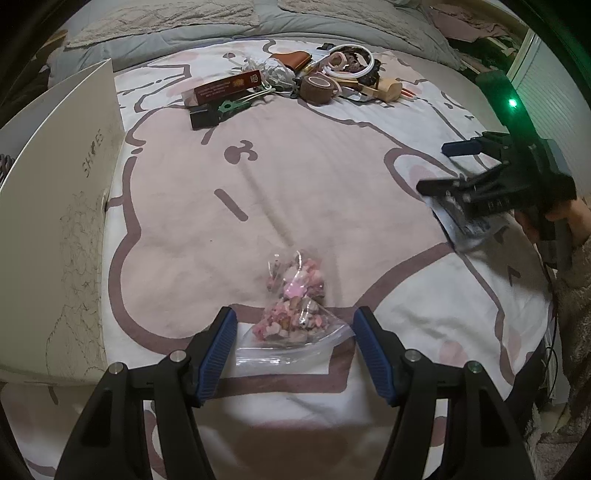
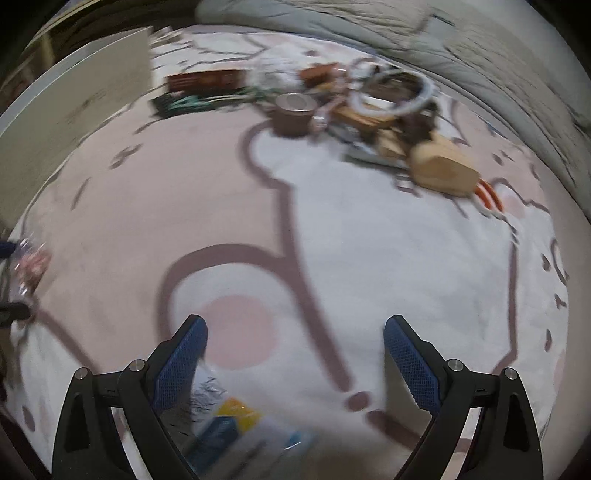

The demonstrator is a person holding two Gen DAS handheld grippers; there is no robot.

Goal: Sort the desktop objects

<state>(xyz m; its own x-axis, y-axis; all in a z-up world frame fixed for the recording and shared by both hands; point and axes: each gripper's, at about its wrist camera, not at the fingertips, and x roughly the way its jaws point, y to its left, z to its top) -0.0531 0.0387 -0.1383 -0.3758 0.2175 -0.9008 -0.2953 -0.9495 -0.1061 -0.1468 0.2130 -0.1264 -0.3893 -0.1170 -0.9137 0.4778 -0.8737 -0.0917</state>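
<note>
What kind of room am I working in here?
Most likely a bedroom: the objects lie on a bed with a pink cartoon-print blanket, a grey quilted duvet is bunched along its far edge, and a white shoe box stands beside it.

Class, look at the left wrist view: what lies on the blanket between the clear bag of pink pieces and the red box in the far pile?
Nothing: between the bag of pink pieces and the red box, the left wrist view shows only bare pink blanket.
</note>
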